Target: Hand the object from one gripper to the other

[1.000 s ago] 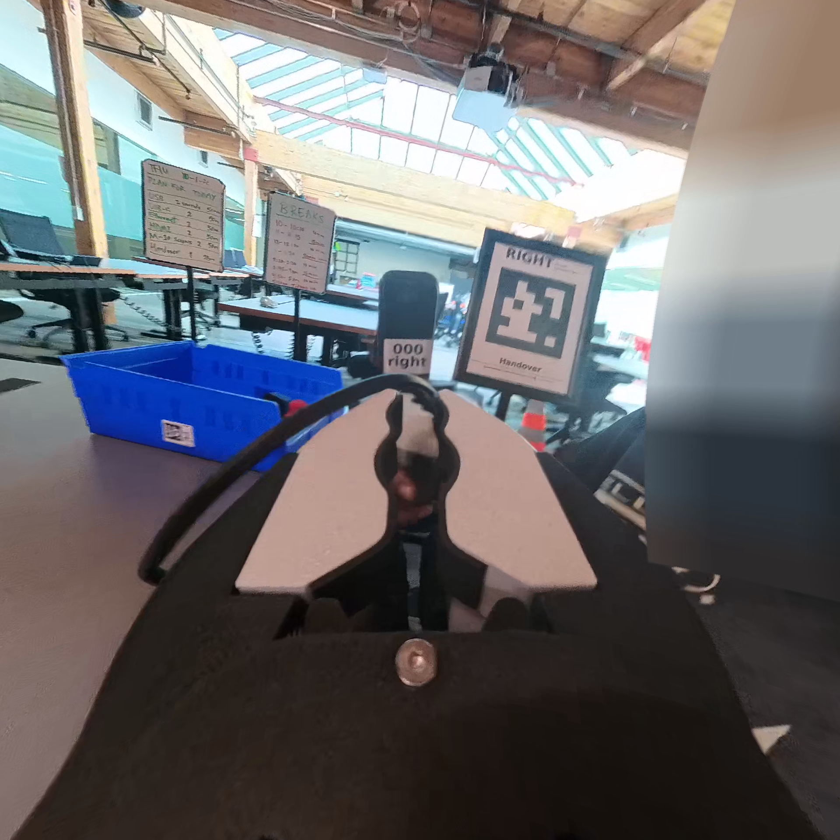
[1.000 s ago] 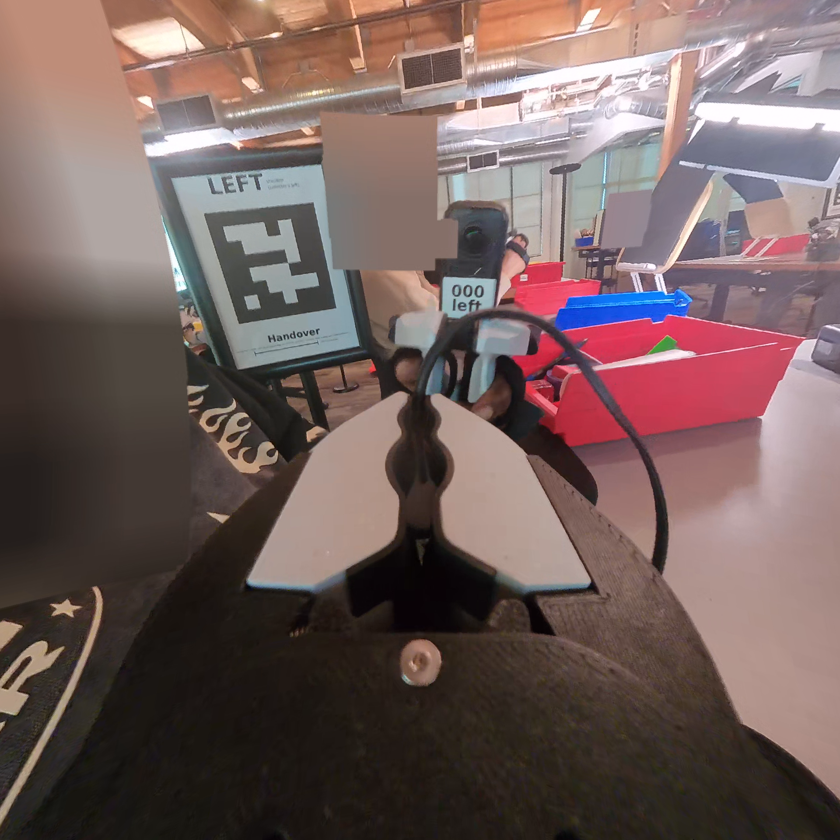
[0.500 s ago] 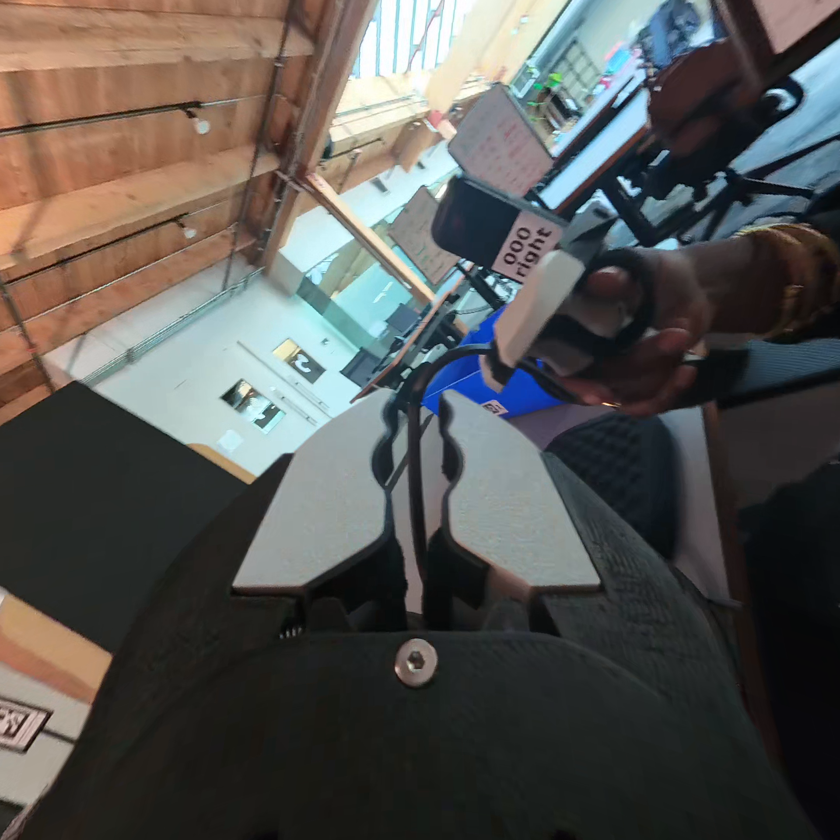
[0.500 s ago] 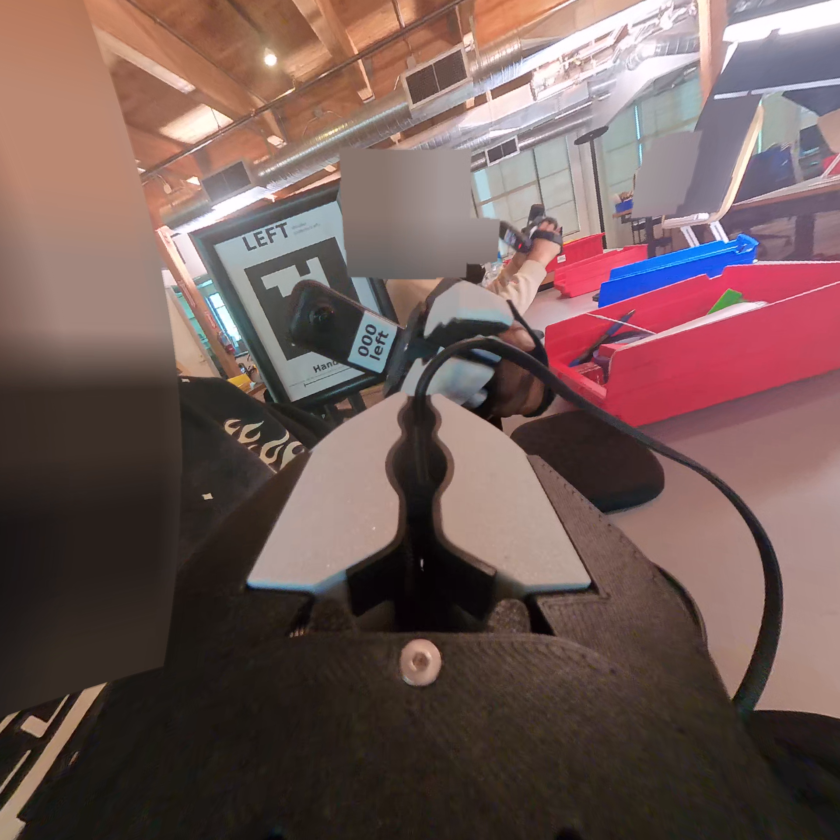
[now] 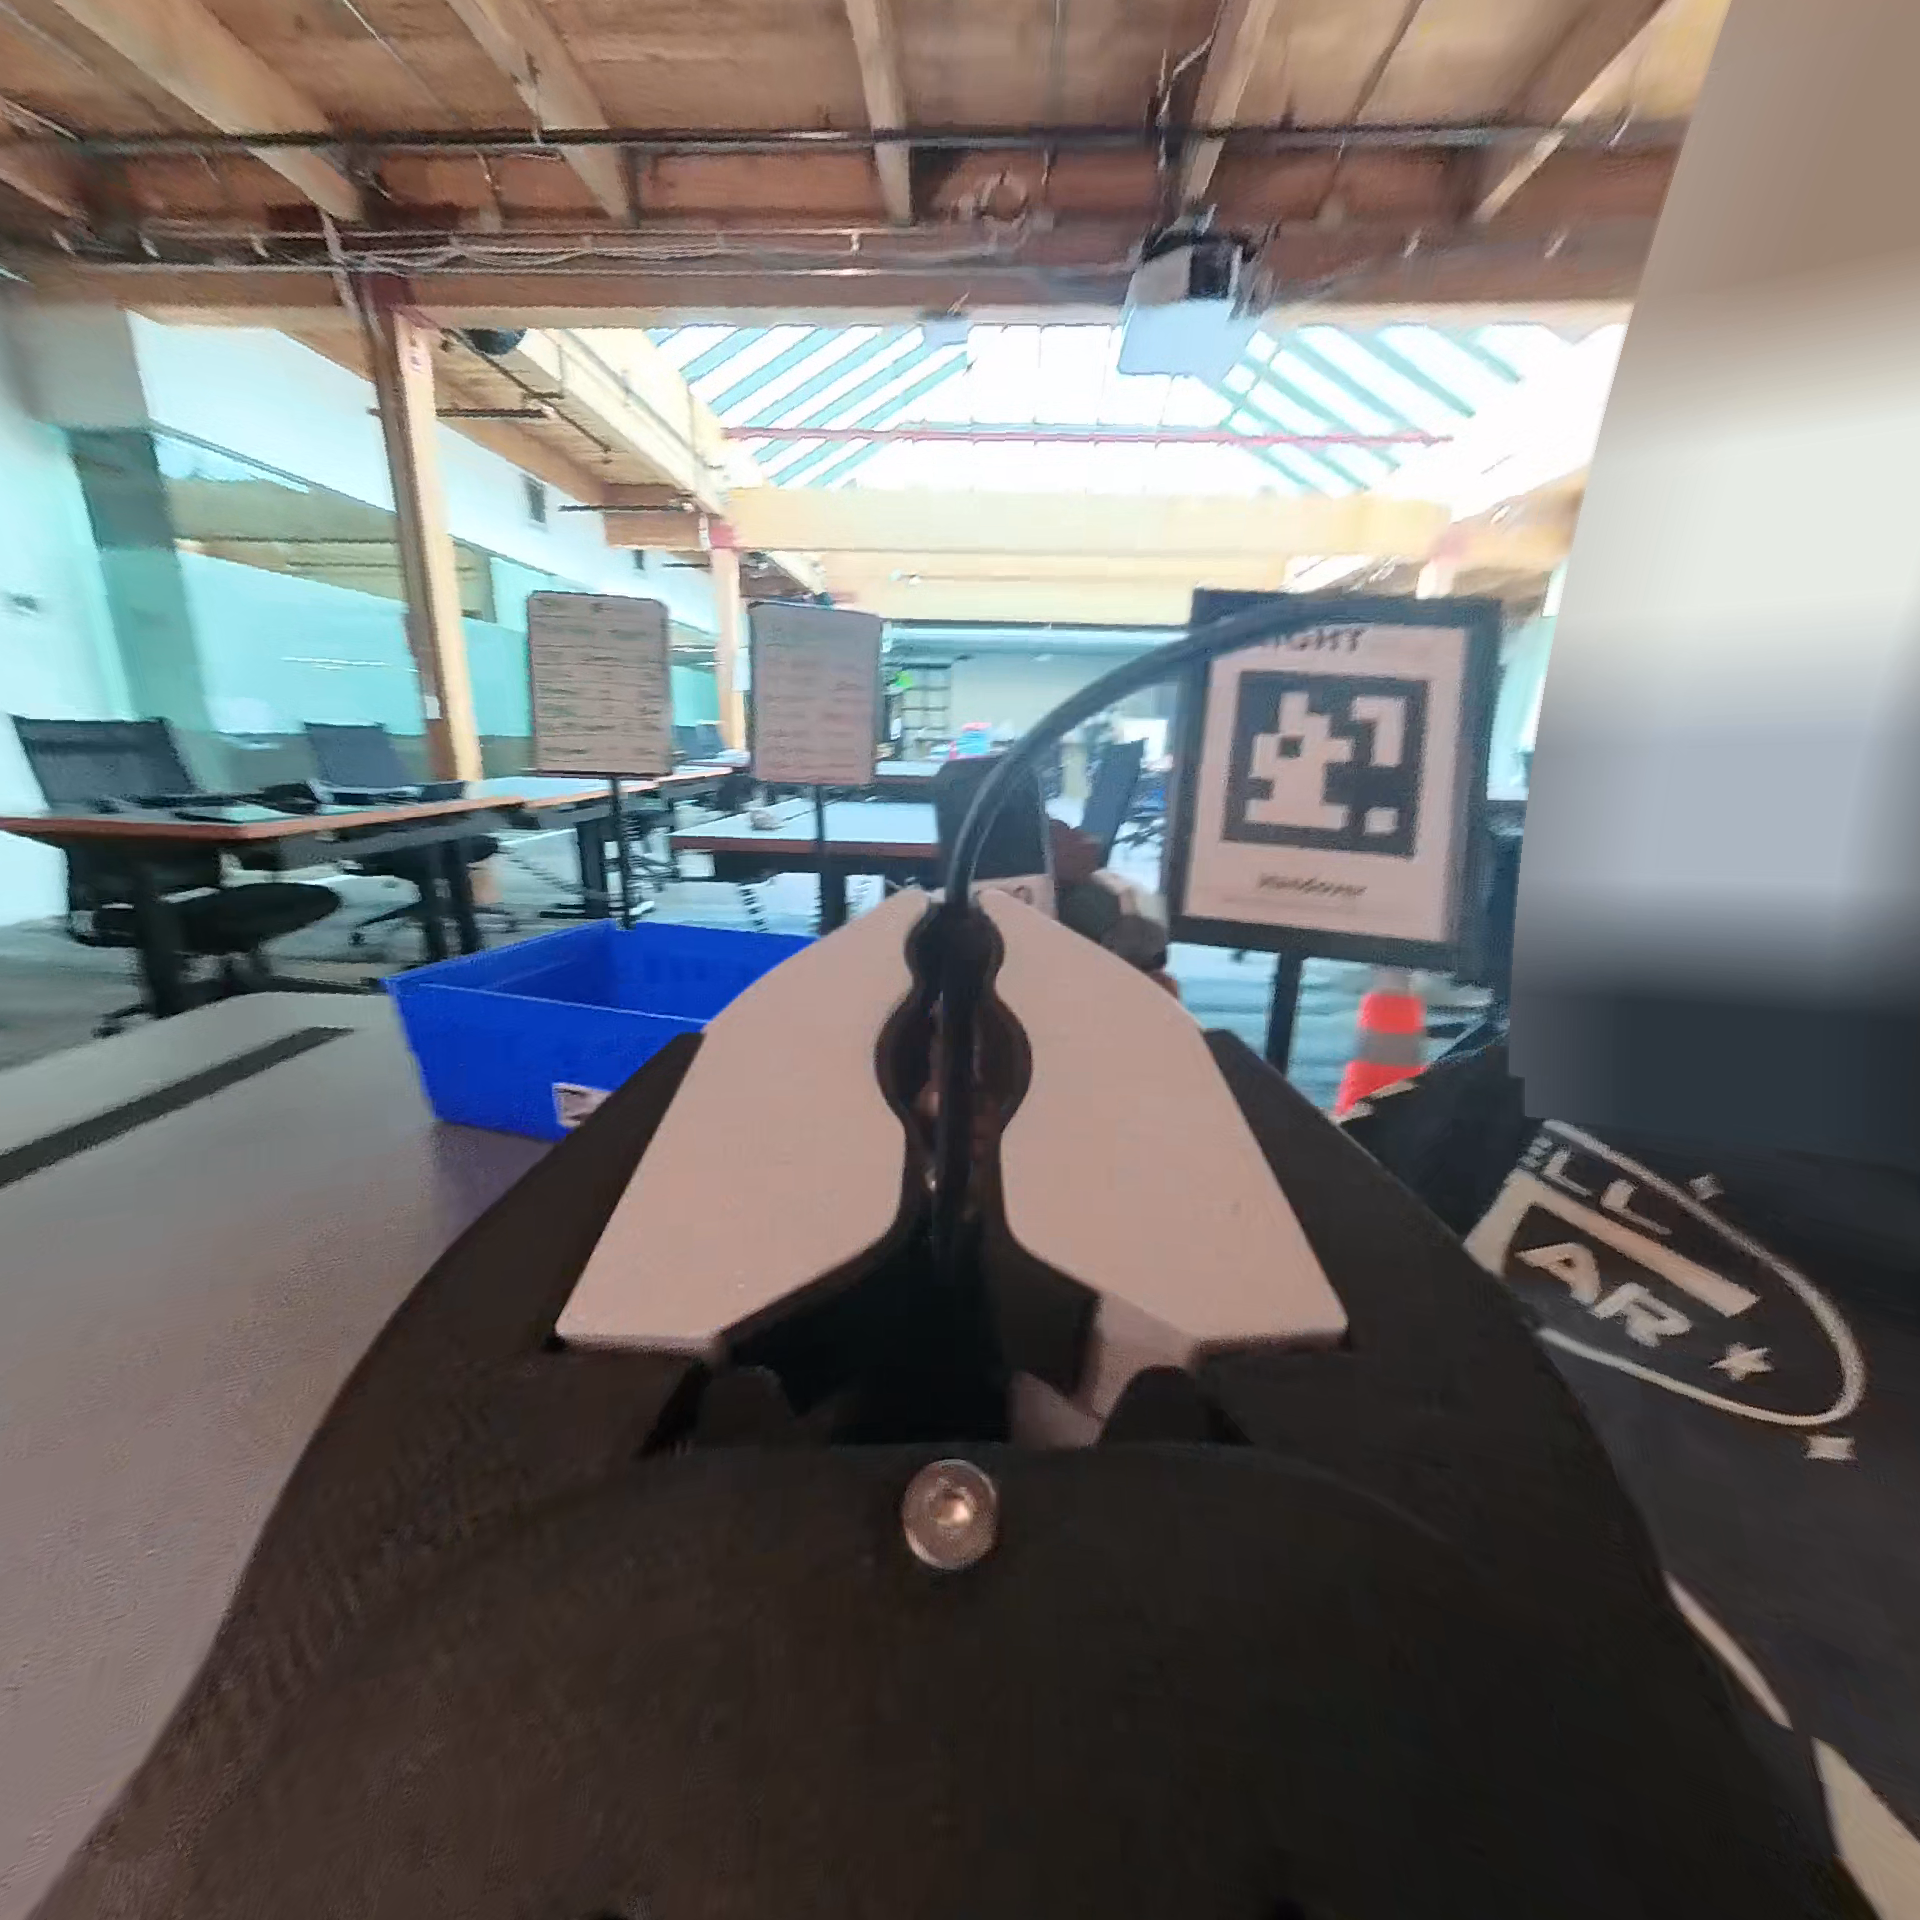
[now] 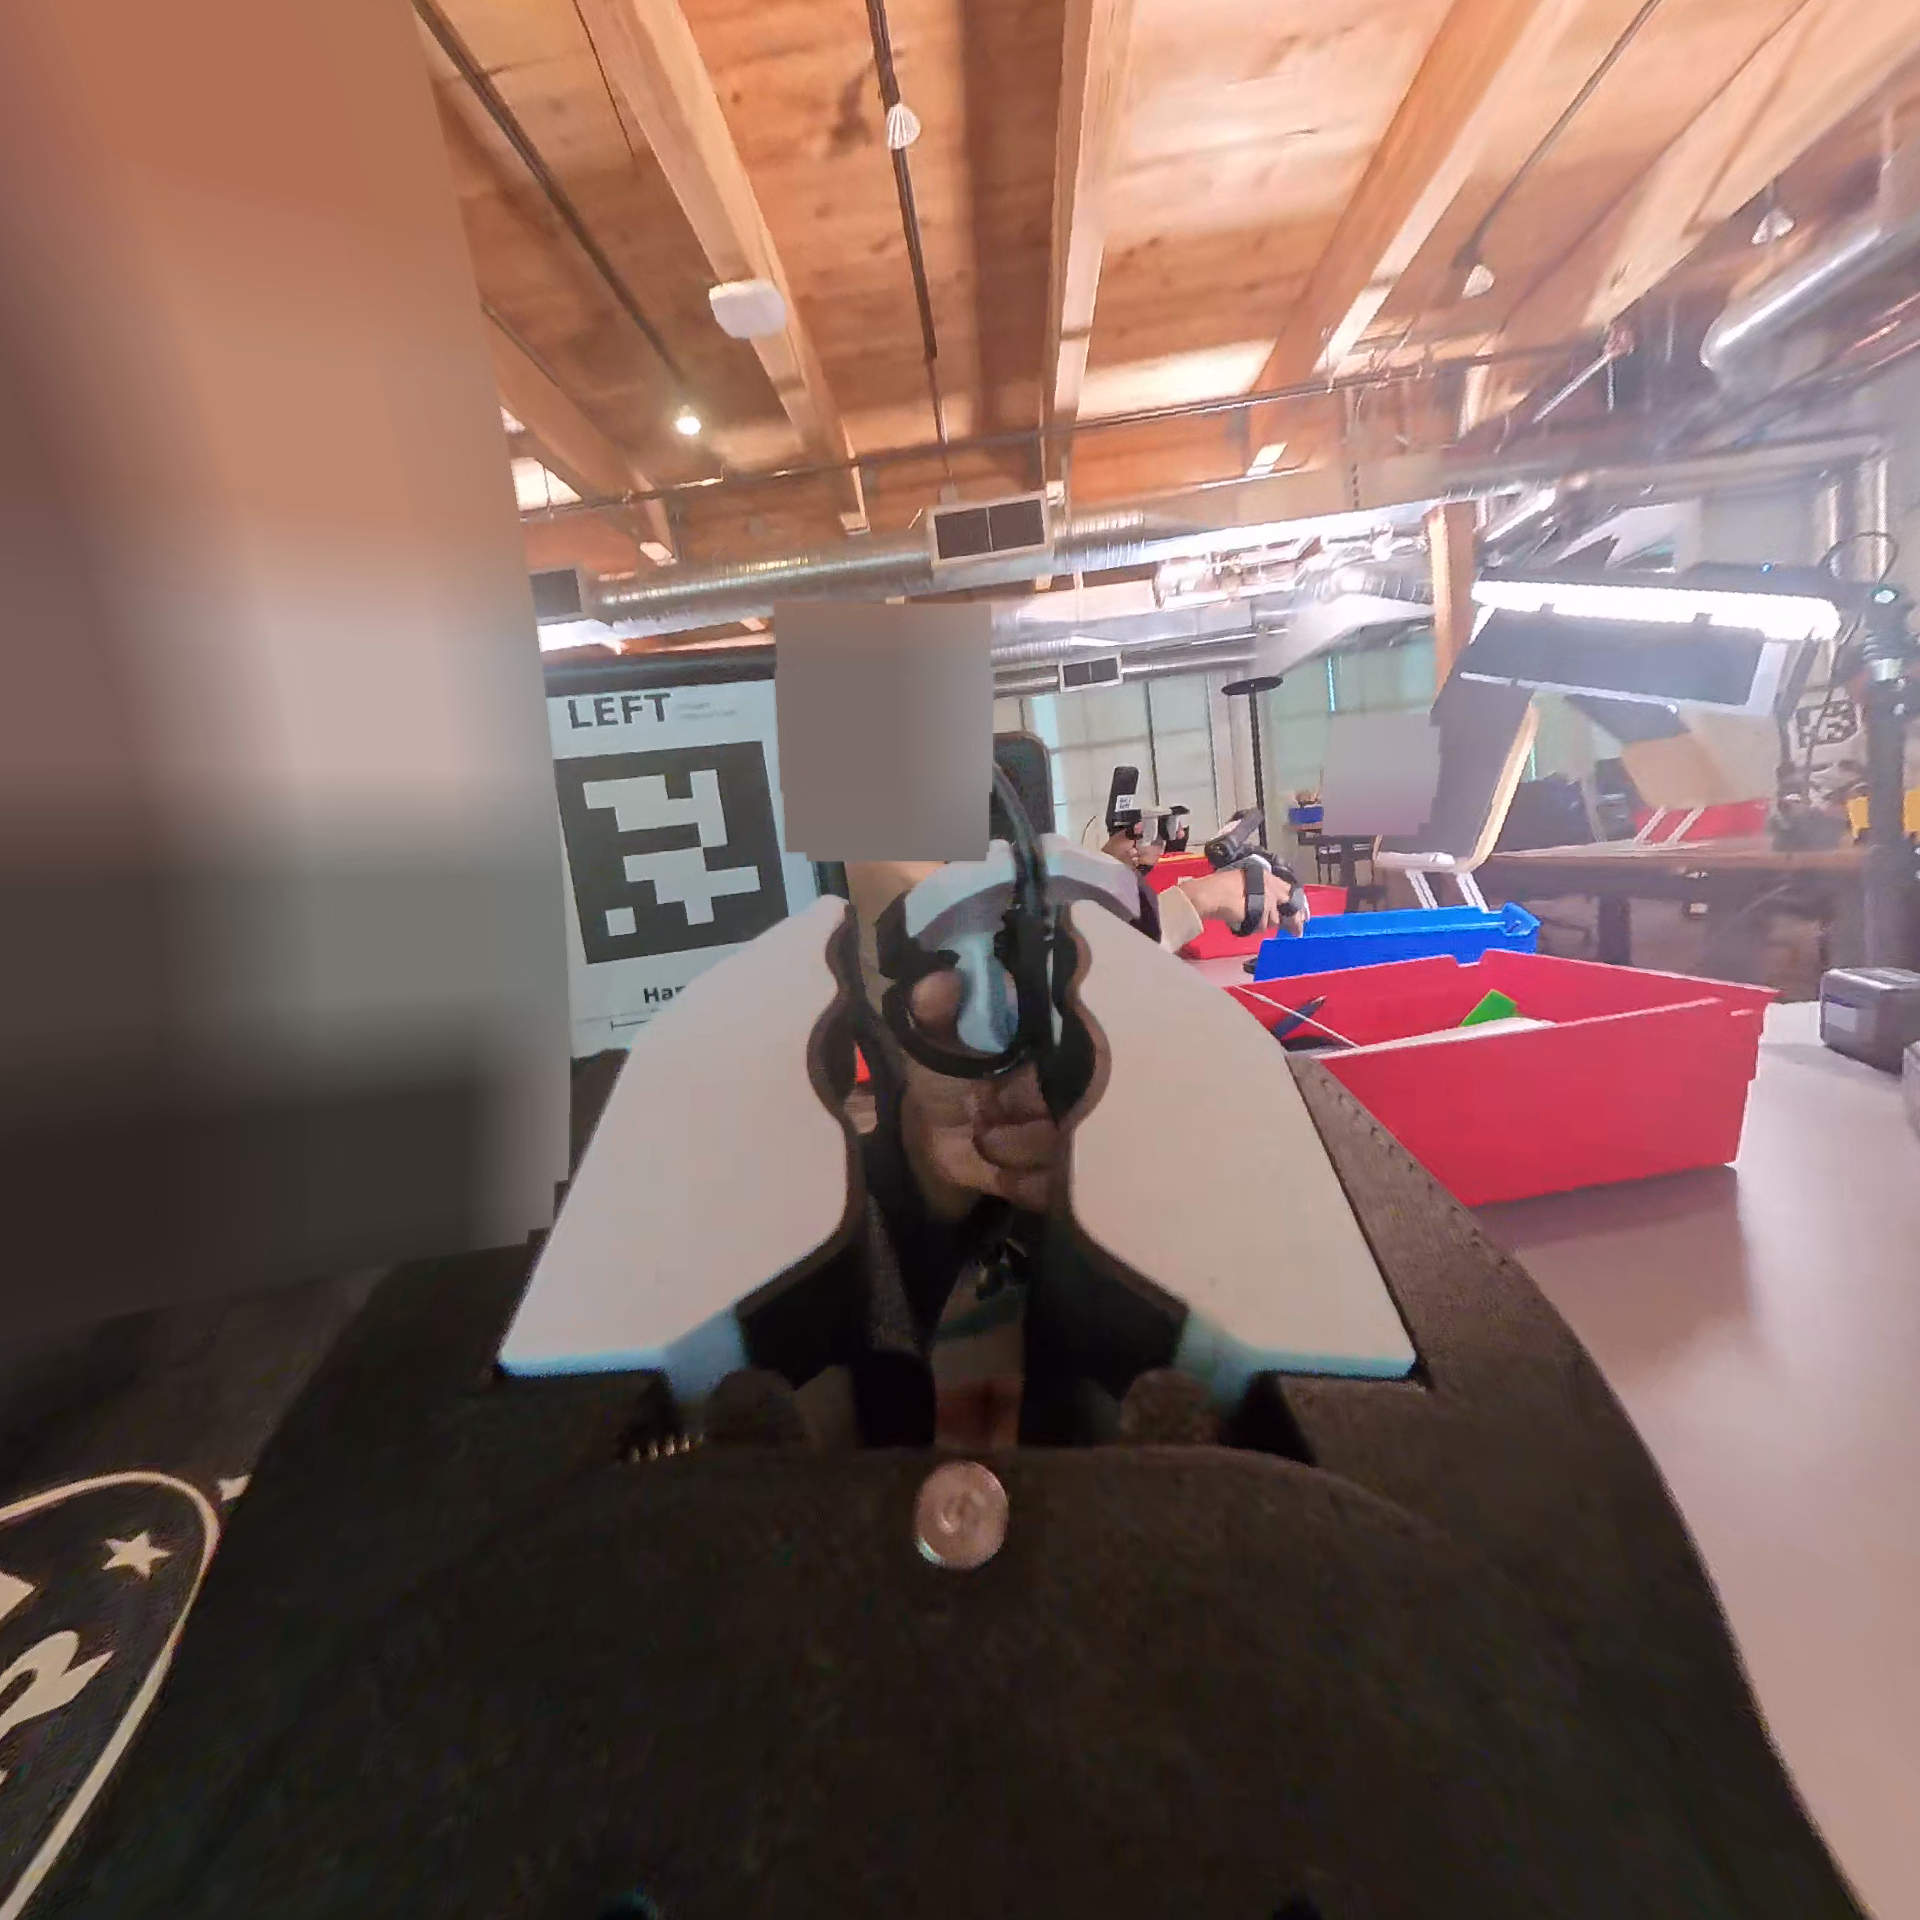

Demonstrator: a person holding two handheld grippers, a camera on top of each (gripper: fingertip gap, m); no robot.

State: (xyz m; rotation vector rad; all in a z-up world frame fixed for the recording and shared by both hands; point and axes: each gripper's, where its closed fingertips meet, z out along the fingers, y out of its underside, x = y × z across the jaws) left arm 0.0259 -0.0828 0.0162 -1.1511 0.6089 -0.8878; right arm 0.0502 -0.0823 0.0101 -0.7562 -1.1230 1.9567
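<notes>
Left wrist view: left claw (image 5: 954,914) clenched on a thin black cable (image 5: 1081,696), tips pinched together with the cable running down the slot between the fingers (image 5: 790,1132). Above the tips the cable arcs up and to the right, crossing in front of a framed marker sign (image 5: 1335,774) on a stand. Right claw (image 5: 1023,878) sits just behind the tips, mostly hidden, state not readable here. Blue bin (image 5: 566,1013) on the grey surface (image 5: 187,1247) to the left. Orange cone (image 5: 1382,1044) on the floor at right. Frame slightly blurred.

Right wrist view: right claw (image 6: 961,920) released, fingers (image 6: 717,1153) spread with a clear gap. Through that gap, the left claw (image 6: 1023,935) faces the camera close up, cable (image 6: 1029,883) running along it, the holding hand (image 6: 982,1132) below. Cable is not pinched by the right claw. Red bin (image 6: 1538,1101) on the surface (image 6: 1766,1351) at right, another blue bin (image 6: 1392,935) behind it. Marker sign (image 6: 670,862) at left.
</notes>
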